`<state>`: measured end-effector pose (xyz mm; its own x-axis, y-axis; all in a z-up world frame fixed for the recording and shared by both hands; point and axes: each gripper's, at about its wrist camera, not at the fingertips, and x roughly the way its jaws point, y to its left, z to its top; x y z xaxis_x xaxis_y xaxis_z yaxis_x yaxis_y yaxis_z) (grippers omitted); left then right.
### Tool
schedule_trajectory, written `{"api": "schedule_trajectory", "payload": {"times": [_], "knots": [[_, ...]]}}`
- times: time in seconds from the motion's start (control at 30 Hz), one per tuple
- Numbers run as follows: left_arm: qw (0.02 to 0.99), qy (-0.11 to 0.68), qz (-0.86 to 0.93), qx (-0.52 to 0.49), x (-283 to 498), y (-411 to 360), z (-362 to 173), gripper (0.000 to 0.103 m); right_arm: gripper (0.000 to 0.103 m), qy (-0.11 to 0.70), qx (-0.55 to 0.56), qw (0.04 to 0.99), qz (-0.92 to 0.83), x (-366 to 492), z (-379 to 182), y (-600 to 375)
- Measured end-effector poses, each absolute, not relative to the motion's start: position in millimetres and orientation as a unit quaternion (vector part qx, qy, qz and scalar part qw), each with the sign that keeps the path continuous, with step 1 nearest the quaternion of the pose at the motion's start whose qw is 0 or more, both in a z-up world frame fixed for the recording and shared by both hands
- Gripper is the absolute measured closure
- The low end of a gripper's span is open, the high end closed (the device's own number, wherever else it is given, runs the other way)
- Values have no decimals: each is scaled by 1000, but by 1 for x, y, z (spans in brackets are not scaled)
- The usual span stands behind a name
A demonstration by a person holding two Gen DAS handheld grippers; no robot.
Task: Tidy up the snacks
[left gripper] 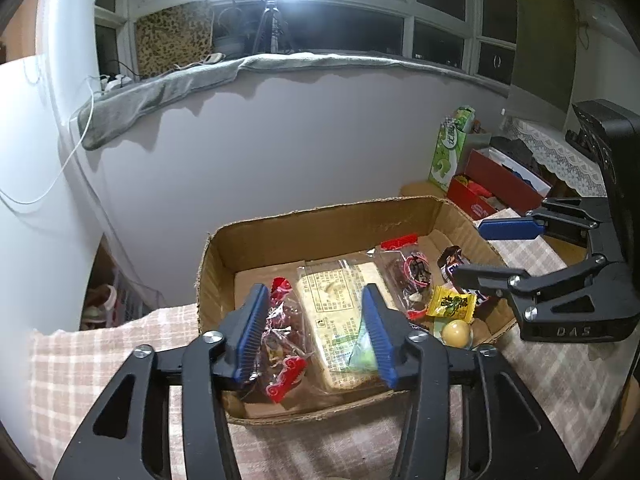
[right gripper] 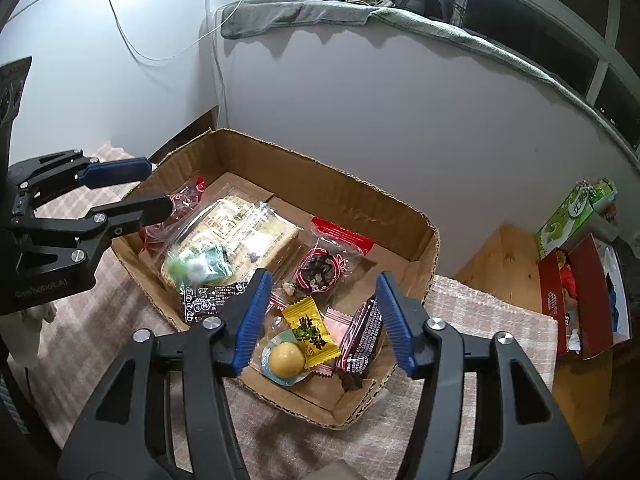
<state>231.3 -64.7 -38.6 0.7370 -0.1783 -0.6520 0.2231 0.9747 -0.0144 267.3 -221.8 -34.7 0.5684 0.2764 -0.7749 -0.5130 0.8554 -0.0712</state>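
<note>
Both grippers hover over the cardboard box (right gripper: 352, 196) on the checked cloth (right gripper: 480, 308), jaws spread and pinching nothing. The left gripper (left gripper: 316, 332) hangs above the big clear cracker pack (left gripper: 340, 312). At the box's 5 o'clock corner, the right gripper (right gripper: 326, 320) frames the yellow candy (right gripper: 310, 330).

Left gripper (left gripper: 316, 334) open, blue pads (left gripper: 252, 332) spread wide, nothing gripped between them. Right gripper (right gripper: 326, 322) likewise open, pads (right gripper: 394, 320) well apart, empty. Angled down, fingertips pointing toward each other, close but not touching.
</note>
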Motion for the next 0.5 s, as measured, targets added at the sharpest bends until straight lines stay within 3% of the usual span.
{"api": "schedule_trajectory", "payload": {"times": [0.07,0.5], "knots": [[932,346,-104,33,231,-65,-38,49,31,400,-148,876,224,265,-33,-221],[936,338,-93,29,217,-61,-31,45,30,391,-145,882,220,250,-22,-224]]}}
